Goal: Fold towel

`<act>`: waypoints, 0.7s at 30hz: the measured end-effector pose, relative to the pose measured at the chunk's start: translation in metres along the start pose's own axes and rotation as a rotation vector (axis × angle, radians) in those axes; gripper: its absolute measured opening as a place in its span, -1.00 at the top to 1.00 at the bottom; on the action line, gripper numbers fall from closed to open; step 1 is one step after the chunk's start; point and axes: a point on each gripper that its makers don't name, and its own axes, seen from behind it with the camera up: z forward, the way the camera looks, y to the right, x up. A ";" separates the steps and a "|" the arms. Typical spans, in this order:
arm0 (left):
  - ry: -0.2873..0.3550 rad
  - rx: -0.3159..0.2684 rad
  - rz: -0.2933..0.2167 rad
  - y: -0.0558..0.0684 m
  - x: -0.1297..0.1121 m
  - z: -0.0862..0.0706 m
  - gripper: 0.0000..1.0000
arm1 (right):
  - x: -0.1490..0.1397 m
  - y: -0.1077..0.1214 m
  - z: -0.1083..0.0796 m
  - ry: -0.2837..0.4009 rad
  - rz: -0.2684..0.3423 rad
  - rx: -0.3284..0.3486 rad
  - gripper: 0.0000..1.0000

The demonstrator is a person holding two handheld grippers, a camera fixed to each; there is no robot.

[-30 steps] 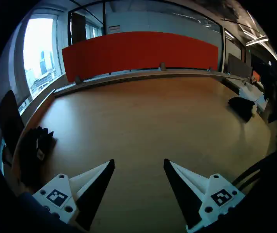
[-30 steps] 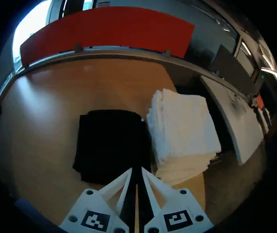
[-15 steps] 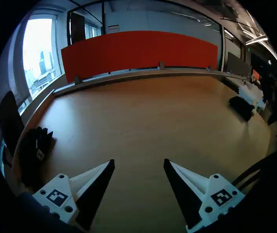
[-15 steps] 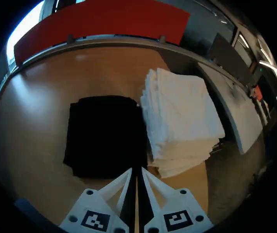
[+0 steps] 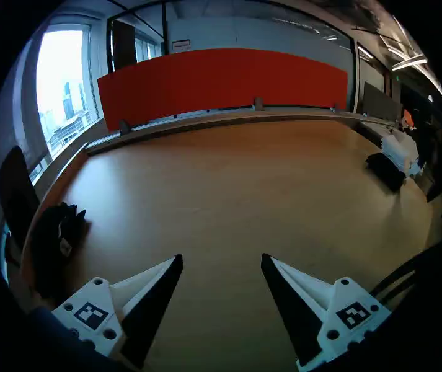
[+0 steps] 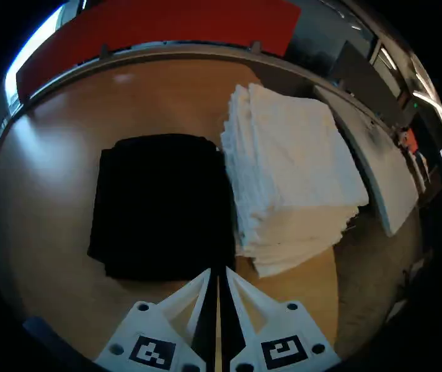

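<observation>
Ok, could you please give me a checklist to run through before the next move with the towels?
1. Right gripper open for a grasp: not ok; its fingers are nearly together, holding nothing.
2. Left gripper open: ok; it hangs over bare table.
3. Black towel ahead of the right gripper: ok; it lies flat just past the fingertips.
4. Black towel apart from the white stack: cannot tell; their edges run very close.
5. Black towel a single piece: cannot tell; too dark.
6. Left gripper near the towels: not ok; they lie far off at the right of its view.
</observation>
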 end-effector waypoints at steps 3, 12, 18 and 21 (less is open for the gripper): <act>-0.001 0.000 0.000 0.000 0.000 0.000 -0.88 | -0.003 0.000 0.003 -0.011 0.002 -0.004 0.98; -0.002 0.003 0.001 -0.001 0.000 0.001 -0.88 | -0.010 -0.001 0.012 -0.032 0.018 -0.013 0.97; -0.003 0.003 0.000 -0.001 0.001 0.001 -0.88 | -0.009 0.001 0.013 -0.027 0.022 -0.024 0.97; -0.003 0.003 0.001 -0.001 0.000 0.001 -0.88 | -0.008 0.001 0.013 -0.024 0.024 -0.025 0.96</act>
